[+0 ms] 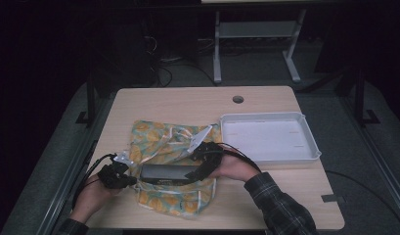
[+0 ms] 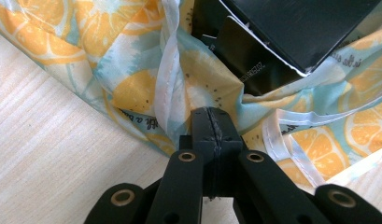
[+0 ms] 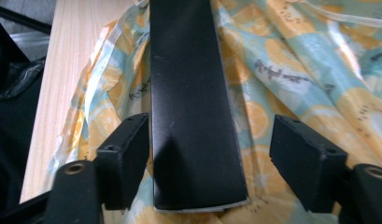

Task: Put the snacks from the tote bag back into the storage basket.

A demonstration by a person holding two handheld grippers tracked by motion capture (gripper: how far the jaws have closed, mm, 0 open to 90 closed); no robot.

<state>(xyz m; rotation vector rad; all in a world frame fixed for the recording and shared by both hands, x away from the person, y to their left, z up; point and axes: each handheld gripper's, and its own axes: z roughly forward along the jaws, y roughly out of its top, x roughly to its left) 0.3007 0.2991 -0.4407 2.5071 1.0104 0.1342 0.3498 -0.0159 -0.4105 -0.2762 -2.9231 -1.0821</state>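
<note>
Left gripper (image 2: 212,130) pinching bag (image 2: 132,88), right gripper (image 3: 209,154) agape

We see a dim room, grey carpeted floor (image 1: 251,68), pale wooden counter (image 1: 188,103), white metal desk legs (image 1: 217,49) behind, cables (image 1: 163,73) trailing on the floor.

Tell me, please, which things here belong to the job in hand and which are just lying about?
In the job:
- fruit-print bag, pinched by the left gripper
- black box, between the right gripper's open jaws

Lying about:
- white tray
- table
</note>
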